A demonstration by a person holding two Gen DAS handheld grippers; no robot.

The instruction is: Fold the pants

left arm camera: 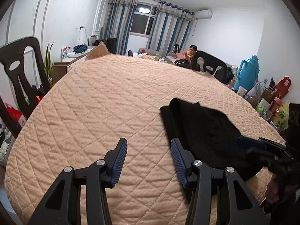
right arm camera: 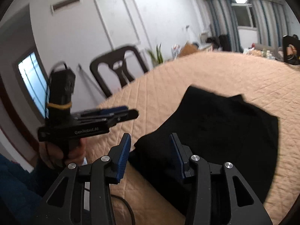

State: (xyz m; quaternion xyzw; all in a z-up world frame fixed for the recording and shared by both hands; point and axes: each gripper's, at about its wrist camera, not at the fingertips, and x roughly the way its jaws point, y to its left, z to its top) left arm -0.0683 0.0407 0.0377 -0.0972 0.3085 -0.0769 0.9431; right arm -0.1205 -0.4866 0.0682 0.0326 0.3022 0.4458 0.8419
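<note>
Pants (left arm camera: 204, 133): black, plain, no pattern visible; folded into a compact, roughly rectangular bundle with one straight edge on the side toward my left tongs and an uneven far edge showing a small notch. The fabric is too dark to read seams or layers. They lie flat on the quilted cover (left arm camera: 105, 101), at its near right part, close to the near edge.

Quilted cover: peach, stitched in diamonds, spread over the whole bench.

Left tongs (left arm camera: 149, 150): my own, blue ribbed pads, spread wide and holding nothing; they hover over bare cover, the right finger (left arm camera: 177, 153) just beside the straight edge of the pants.

Right tongs (right arm camera: 149, 144): my own, likewise spread wide with nothing between the pads, poised over the near corner of the pants; I cannot tell whether they touch the cloth.

Surroundings: dark chair (left arm camera: 18, 71) at the left side of the bench; a second dark chair (left arm camera: 210, 61) at the far side; striped curtains (left arm camera: 120, 22) by the window; a blue thermos (left arm camera: 247, 73) among clutter at right.
</note>
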